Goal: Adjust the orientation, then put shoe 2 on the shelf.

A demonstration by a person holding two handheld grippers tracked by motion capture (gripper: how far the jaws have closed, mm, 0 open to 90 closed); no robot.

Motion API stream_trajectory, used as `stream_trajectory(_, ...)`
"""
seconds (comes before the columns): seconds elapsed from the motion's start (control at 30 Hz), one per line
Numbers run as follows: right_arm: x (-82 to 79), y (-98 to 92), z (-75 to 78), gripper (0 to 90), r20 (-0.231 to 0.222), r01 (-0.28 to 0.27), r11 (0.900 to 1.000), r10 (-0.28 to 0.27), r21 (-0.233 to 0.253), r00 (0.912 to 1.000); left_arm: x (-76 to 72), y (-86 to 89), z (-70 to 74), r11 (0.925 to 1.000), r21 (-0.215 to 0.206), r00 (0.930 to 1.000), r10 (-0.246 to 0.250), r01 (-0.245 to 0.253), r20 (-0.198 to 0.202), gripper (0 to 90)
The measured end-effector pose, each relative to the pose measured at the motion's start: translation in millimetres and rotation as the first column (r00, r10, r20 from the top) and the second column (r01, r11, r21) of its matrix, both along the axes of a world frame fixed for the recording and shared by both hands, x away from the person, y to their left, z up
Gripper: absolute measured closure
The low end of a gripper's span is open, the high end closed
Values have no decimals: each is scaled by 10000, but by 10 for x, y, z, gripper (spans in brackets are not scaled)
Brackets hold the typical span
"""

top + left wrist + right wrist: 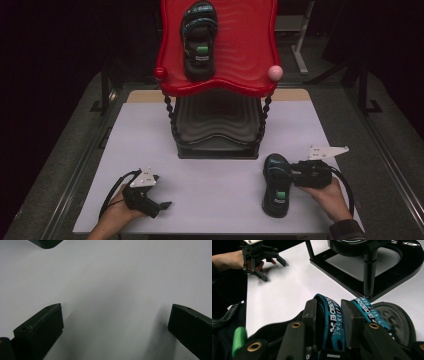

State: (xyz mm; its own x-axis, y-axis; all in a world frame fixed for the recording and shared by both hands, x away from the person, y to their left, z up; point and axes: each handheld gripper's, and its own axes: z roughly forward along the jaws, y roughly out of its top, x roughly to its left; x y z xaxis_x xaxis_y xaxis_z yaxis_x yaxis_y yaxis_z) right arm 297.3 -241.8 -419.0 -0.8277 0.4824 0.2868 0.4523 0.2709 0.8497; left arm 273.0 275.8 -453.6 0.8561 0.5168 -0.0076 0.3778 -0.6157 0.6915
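Right tongs (328, 315) pinch the sandal's (276, 185) teal strap (332, 320) just before the red stand (220, 80); left tongs (115, 325) spread, farther off.

the left hand (114, 212) comes in over the near edge of the table, close to the near left corner, and holds the left gripper (161, 204) low, with jaws wide apart and nothing between them. the right hand (327, 196) lies near the near right corner; the right gripper (286, 172) points left, its jaws closed on a strap (329, 315).
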Motion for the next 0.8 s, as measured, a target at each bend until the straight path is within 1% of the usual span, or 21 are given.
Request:
stream_trajectory(0.13,-16,-23,29,673,132,-26,9999,27,-119,9999,1,0,1,10000,-3,10000,6,-6,-10,0)
stream_trajectory(0.37,-23,-27,88,674,179,-175,9997,178,-145,9997,1,1,1,10000,4,10000,-4,4,-15,0)
stream_trajectory(0.6,-44,-45,238,674,356,-235,9997,232,83,9991,0,0,1,10000,8,10000,2,-2,-9,0)
stream_trajectory(0.8,-32,-61,406,674,683,-214,9996,202,171,9975,0,0,1,10000,9,10000,0,0,-5,0)
